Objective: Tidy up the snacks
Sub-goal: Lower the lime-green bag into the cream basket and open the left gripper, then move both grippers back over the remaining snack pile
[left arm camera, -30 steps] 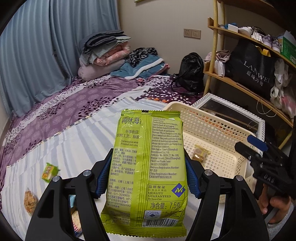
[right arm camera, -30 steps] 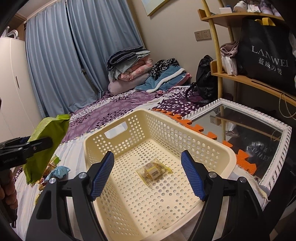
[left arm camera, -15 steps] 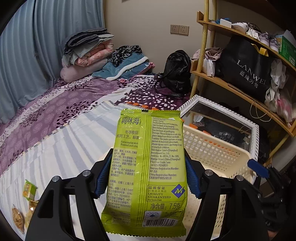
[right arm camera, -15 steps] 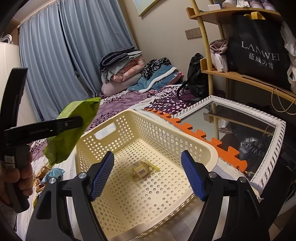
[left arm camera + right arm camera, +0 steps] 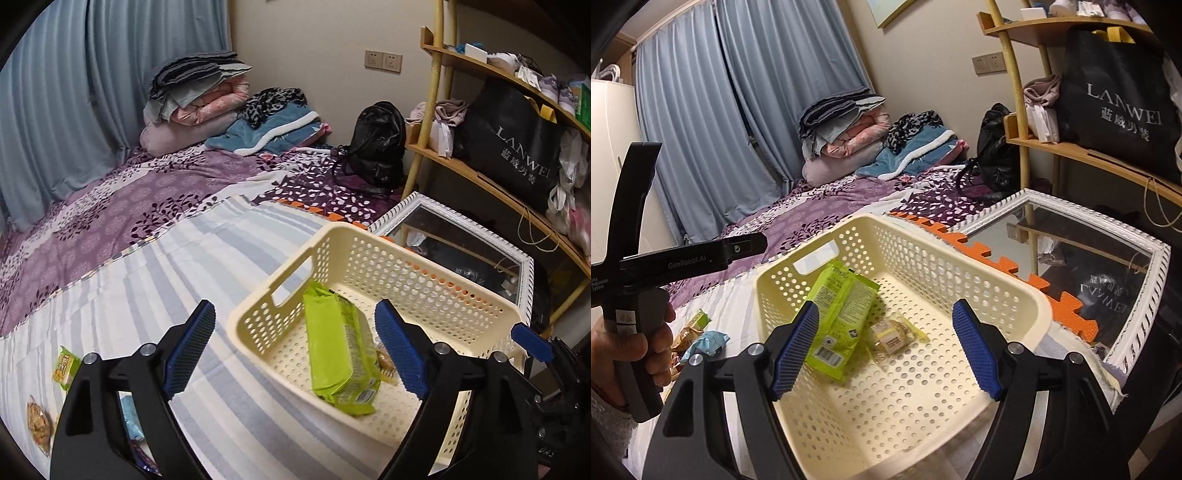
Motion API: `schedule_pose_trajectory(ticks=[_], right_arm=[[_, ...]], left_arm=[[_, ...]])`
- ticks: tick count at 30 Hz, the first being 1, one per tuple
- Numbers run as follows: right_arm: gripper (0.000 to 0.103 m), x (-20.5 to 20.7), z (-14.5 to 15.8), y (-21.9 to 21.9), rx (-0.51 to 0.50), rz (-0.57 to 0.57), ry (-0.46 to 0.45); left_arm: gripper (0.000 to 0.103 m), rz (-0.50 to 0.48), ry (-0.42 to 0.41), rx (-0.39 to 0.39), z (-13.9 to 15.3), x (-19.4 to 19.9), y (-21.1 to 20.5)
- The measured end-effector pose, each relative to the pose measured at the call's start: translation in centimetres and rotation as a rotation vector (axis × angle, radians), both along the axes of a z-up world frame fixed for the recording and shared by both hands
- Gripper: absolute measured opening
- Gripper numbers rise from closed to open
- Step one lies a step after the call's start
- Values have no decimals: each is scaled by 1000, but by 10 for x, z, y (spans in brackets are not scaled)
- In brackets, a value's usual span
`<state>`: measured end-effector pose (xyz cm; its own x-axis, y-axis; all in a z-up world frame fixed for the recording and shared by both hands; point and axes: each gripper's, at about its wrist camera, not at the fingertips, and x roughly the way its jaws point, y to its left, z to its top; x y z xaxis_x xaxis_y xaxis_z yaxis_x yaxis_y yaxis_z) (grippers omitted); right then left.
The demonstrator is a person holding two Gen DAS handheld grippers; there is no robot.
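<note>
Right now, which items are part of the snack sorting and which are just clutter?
Job:
- cream perforated plastic basket
- green foil snack packet
- small clear-wrapped yellow snack
- loose snack packets on the striped sheet

Clutter:
- black leather backpack
- white-framed mirror
- folded blankets

Lime-green snack packet [image 5: 341, 350] in the cream, hole-dotted basket [image 5: 406, 273], beside a clear yellow-labelled packet [image 5: 892, 338]. Bed sheet [image 5: 184, 280] striped pale blue and white, bedspread [image 5: 110, 210] purple with leaf print. Curtains [image 5: 738, 110] grey-blue. Orange mat edge [image 5: 979, 251], white-framed mirror [image 5: 1145, 295].
</note>
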<state>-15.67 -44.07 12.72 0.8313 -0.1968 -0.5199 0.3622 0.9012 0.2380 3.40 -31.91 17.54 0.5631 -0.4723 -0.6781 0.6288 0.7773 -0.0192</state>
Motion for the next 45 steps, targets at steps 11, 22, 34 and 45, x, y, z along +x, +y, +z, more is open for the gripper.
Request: schedule_pose_trajectory(ticks=[11, 22, 34, 45], right_arm=[[83, 13, 14, 34, -30, 60, -10], [84, 32, 25, 81, -64, 156, -4], [84, 54, 27, 139, -64, 284, 31], [84, 68, 15, 181, -62, 367, 86]], left_arm=[[100, 74, 7, -17, 6, 1, 52], [100, 188, 7, -50, 10, 14, 127], [100, 352, 28, -88, 6, 32, 227], [100, 483, 39, -1, -22, 43, 319]])
